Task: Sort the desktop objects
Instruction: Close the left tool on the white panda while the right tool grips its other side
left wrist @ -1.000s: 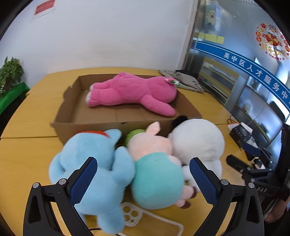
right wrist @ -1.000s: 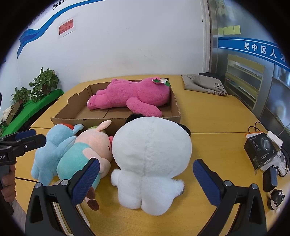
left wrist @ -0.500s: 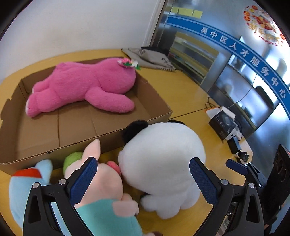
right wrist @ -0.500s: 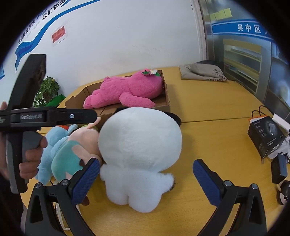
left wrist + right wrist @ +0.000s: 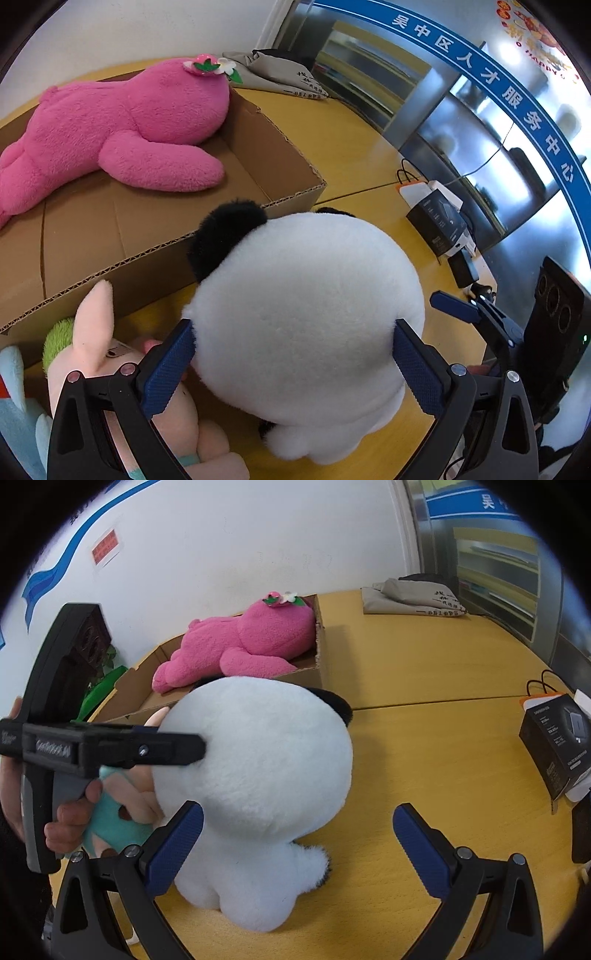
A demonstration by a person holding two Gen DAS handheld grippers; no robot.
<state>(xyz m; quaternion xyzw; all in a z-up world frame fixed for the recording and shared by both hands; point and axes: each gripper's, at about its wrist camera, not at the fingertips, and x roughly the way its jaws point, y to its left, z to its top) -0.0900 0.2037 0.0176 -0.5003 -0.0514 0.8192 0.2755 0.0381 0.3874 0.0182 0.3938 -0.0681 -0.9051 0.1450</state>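
Left hand-held gripper (image 5: 293, 349) straddling white panda plush (image 5: 306, 314), blue pads (image 5: 170, 363) touching its sides, jaws wide; firm grip cannot be told. Right hand-held gripper (image 5: 297, 843) hanging wide open, holding nothing, behind same plush. Panda sitting on yellow counter (image 5: 424, 746), beside pink pig plush (image 5: 110, 354). Pink bear plush (image 5: 122, 122) lying in cardboard box (image 5: 273, 162) beyond.

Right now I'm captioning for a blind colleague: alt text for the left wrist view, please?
The open left gripper straddles a white panda plush on the yellow table. Behind it, a pink plush lies in a cardboard box.
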